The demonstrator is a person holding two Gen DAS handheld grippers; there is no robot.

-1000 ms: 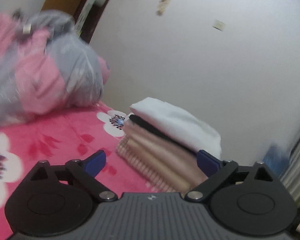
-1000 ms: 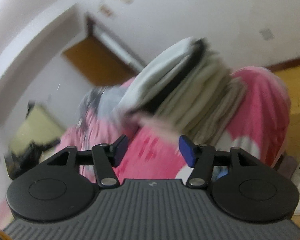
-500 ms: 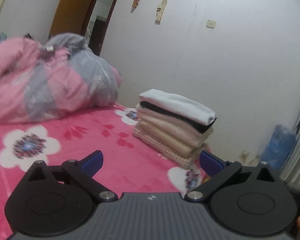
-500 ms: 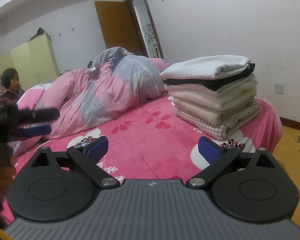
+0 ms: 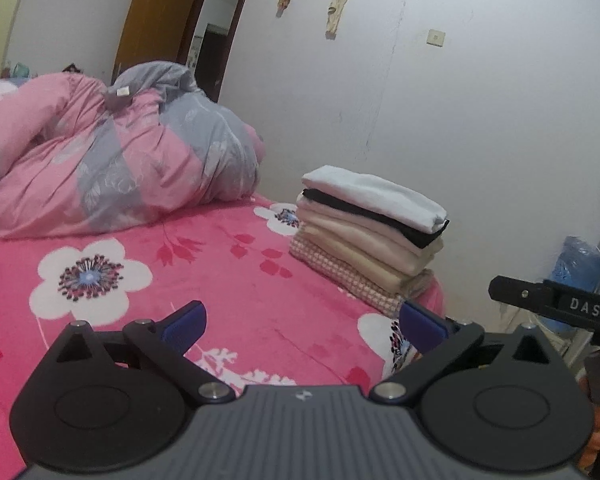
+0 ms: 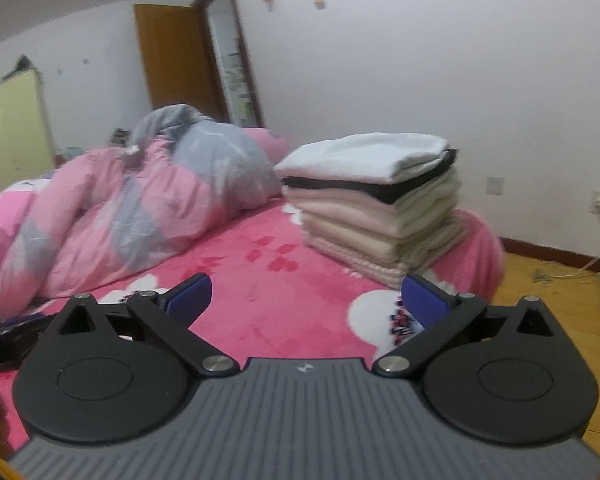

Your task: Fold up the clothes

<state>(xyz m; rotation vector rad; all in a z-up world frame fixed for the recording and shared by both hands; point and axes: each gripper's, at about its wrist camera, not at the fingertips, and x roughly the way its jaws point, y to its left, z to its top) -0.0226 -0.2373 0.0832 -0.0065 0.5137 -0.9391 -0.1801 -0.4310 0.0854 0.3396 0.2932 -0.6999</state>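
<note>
1. The stack of folded clothes (image 5: 370, 236) sits on the far corner of the bed (image 5: 228, 304), ahead of both tongs and a little to their right. A white piece lies on top, a black one under it, then cream and pink layers down to a checked one at the bottom.
2. The left tongs (image 5: 303, 322) stand wide apart with nothing between them, held over the pink flowered blanket and well short of the stack.
3. The right tongs (image 6: 306, 297) are opening, close to their widest, also with nothing between them. They appear at the right edge of the left view as a black bar.
4. Judging by this, the stacking step looks finished: the pile is neat and neither tongs carries a garment.
5. No loose garment is visible on the open blanket, so the next move would call for finding another piece to fold, if any remains; I cannot tell from here.
6. A rumpled pink and grey duvet (image 5: 112, 152) is heaped beyond the left tongs, to the stack's left.
7. Behind that are a wooden door (image 6: 176, 60) and white wall (image 5: 480, 112); nothing blocks the way to the stack.
</note>
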